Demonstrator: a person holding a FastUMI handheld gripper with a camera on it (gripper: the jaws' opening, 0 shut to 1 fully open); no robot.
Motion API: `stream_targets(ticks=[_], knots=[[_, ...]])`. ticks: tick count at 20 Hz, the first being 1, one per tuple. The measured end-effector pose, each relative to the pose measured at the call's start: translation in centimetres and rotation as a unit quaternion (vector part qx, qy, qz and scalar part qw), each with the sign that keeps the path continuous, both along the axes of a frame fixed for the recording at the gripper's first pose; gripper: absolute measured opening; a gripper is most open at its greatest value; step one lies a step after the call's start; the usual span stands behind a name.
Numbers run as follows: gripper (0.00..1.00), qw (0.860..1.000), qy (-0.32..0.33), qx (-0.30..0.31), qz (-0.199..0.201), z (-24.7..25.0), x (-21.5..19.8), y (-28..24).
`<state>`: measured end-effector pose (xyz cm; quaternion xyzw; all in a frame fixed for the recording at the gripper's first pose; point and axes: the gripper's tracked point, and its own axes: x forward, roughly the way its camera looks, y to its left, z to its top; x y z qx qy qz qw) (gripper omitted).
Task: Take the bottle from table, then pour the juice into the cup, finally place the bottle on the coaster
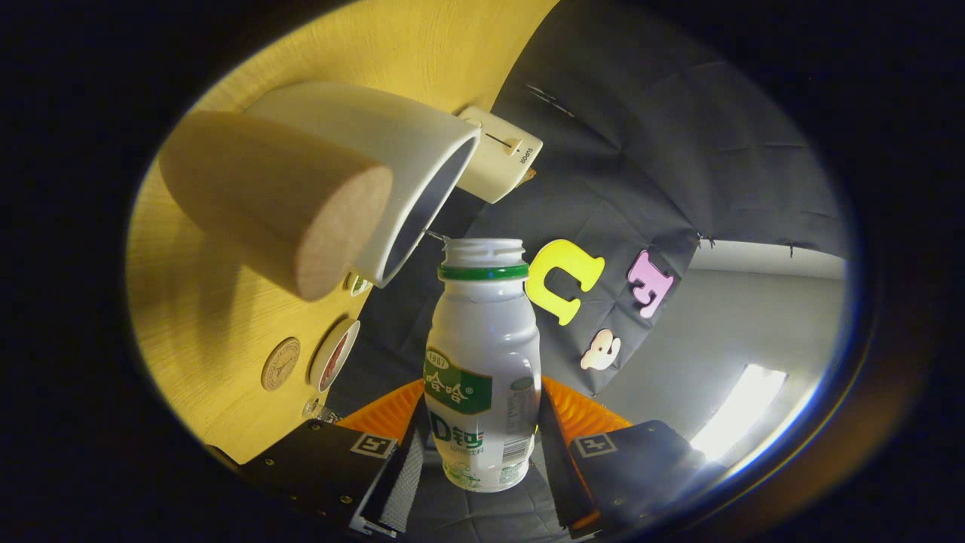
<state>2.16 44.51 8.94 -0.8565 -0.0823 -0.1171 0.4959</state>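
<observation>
While the fingers [482,452] pinch the small white bottle [482,362] between them, one pad pressed on each side of its lower body, the view is rolled hard over so that the yellow wooden table [203,347] stands like a wall to one side. The bottle's cap is off — its open threaded mouth, ringed by a green band, sits just beside the rim of a white cup [392,158] and points past it rather than into it; whether anything is flowing I cannot tell. The cup stands on the table with its dark inside turned toward the bottle, and a light wooden cylinder [279,204] stands next to it, partly covering its side. Beyond the cup, a white box with a slot [501,154] rests at the table's far edge against the dark cloth wall. Nearer the fingers, two flat round pieces lie on the table — a brown disc with a printed emblem, likely the coaster [280,363], and a white-rimmed round object [335,354] just beside it.
</observation>
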Motion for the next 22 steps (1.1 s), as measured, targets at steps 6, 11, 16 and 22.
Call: stream_targets(ticks=[6, 11, 16, 22], knots=[[0.70, 1.000, -0.007, -0.023, -0.002, 0.6, 0.1, 0.5], [0.70, 0.999, -0.003, -0.036, 0.002, 0.7, -0.2, 1.0], [0.70, 0.997, -0.011, -0.074, -0.006, 1.3, 0.2, 1.8], [0.70, 0.996, -0.012, -0.082, -0.007, 1.4, -0.2, 2.2]])
